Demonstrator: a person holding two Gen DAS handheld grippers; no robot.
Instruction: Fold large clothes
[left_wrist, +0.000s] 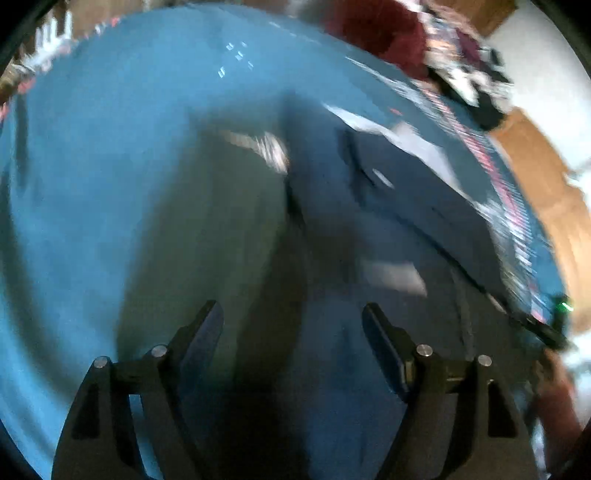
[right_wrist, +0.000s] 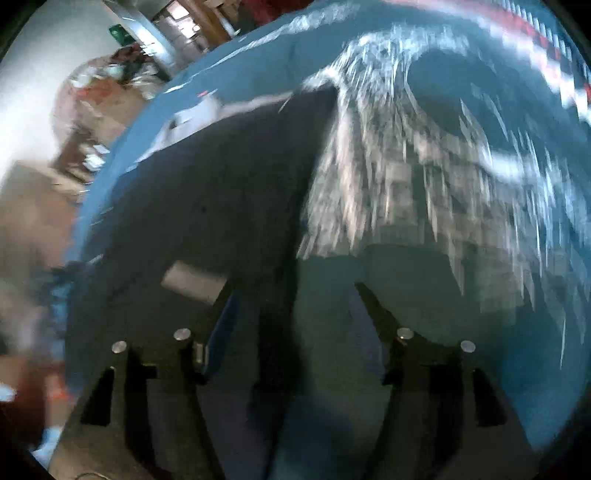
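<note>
- Dark garment (left_wrist: 388, 229): motion-blurred, outline unclear.
- White-streaked fabric (right_wrist: 424, 177): pattern smeared, unreadable.
- Floor clutter (right_wrist: 107, 77): blurred, unidentifiable.
- Bed edging (left_wrist: 502, 177): smeared.

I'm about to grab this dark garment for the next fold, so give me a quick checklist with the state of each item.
1. Left tool open: ok, fingers spread wide with nothing between them.
2. Right tool open: ok, its fingers stand apart and nothing is pinched.
3. Dark garment lies flat on the blue sheet: ok, it is spread out below both tools.
4. White fold of the garment near the right tool's left finger: cannot tell whether they touch.
5. Garment edge to grab is clearly seen: not ok, both views are motion-blurred.
6. Patterned grey cloth clear of the dark garment: cannot tell, they meet along one edge.
</note>
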